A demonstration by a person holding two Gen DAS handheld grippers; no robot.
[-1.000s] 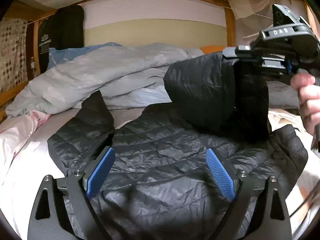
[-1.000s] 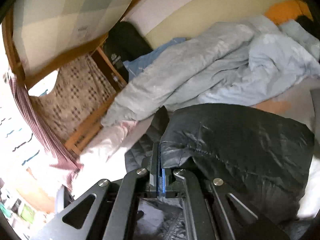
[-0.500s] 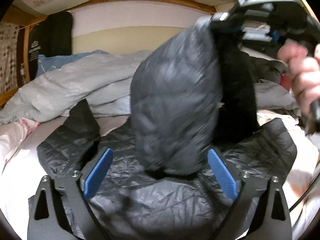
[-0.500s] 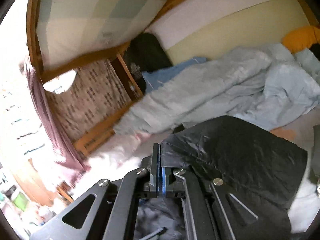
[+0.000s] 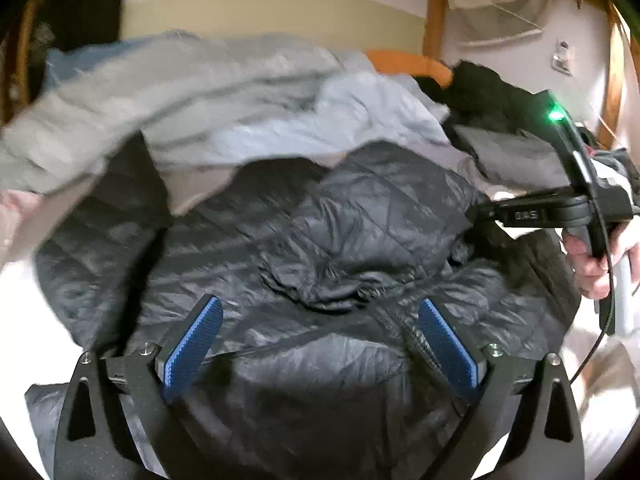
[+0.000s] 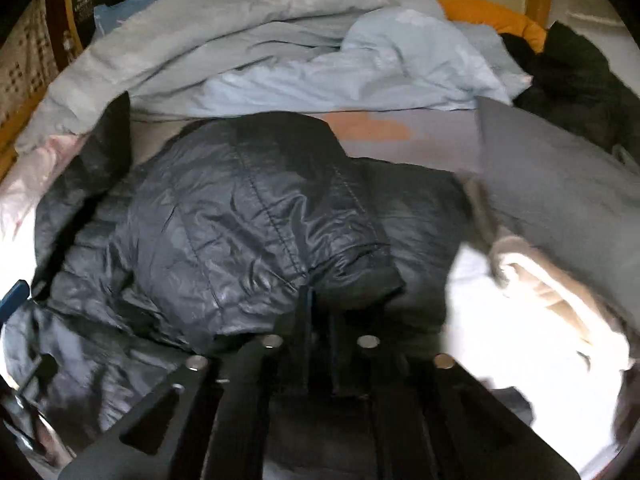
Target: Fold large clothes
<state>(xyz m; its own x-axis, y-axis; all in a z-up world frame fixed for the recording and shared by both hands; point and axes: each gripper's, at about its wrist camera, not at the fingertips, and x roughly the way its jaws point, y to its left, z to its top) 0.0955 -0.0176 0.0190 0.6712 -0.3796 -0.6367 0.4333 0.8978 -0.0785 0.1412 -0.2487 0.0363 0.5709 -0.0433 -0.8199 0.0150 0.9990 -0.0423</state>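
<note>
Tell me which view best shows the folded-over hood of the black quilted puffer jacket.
Right wrist view: the hood fills the centre, with its seams and rim plain. The left wrist view shows the same hood smaller, crumpled on the jacket's chest.

Bedroom of a home, seen from a bed in use. A rumpled pale grey-blue duvet [image 6: 280, 48] is heaped along the far side of the mattress, with an orange cushion [image 6: 492, 14] at its end. A wooden bed frame [image 5: 434, 20] rises behind it (posts and a curved upper rail), against a wall banded in white and beige [image 5: 272, 12]. Loose household clothing lies on the white sheet [image 6: 520, 340]: a black quilted jacket [image 6: 248, 232] and a grey garment [image 6: 560, 192].
</note>
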